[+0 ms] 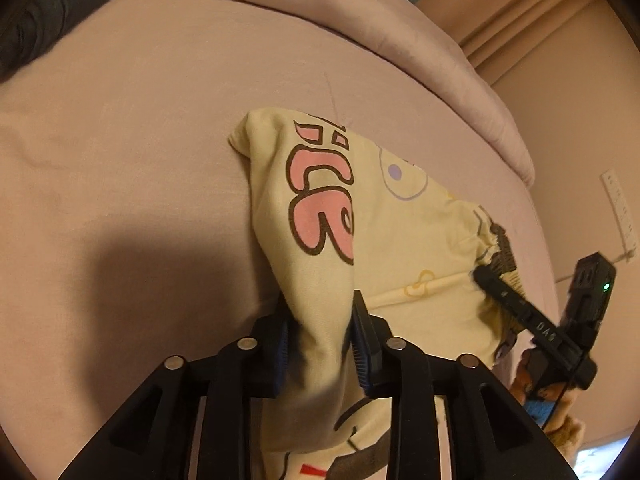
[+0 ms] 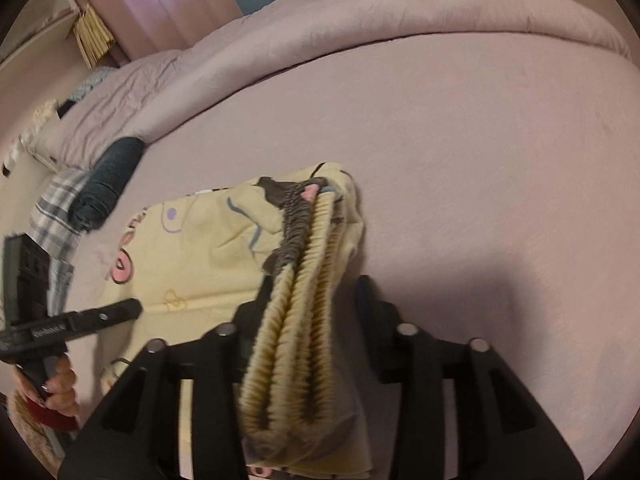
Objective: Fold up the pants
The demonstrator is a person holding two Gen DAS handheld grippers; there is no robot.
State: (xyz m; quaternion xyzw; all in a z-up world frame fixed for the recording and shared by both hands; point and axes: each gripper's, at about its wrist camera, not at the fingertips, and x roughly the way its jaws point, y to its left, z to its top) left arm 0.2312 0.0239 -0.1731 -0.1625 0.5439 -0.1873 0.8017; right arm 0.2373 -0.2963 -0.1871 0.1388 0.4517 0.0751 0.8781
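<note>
Pale yellow pants with pink cartoon lettering lie partly folded on the pink bed sheet. A bunched leg end rises between the fingers of my left gripper; a dark gap shows beside the left pad, so the jaws stand open around the cloth. In the right wrist view the ribbed elastic waistband lies doubled between the fingers of my right gripper, with space at the right finger, so it is open too. The rest of the pants spreads to the left. Each view shows the other gripper's fingertip at the pants' edge.
A rolled-back pink duvet borders the far side of the sheet. A dark rolled garment and a plaid cloth lie at the left. A hand holds the left gripper's handle. Curtains hang beyond the bed.
</note>
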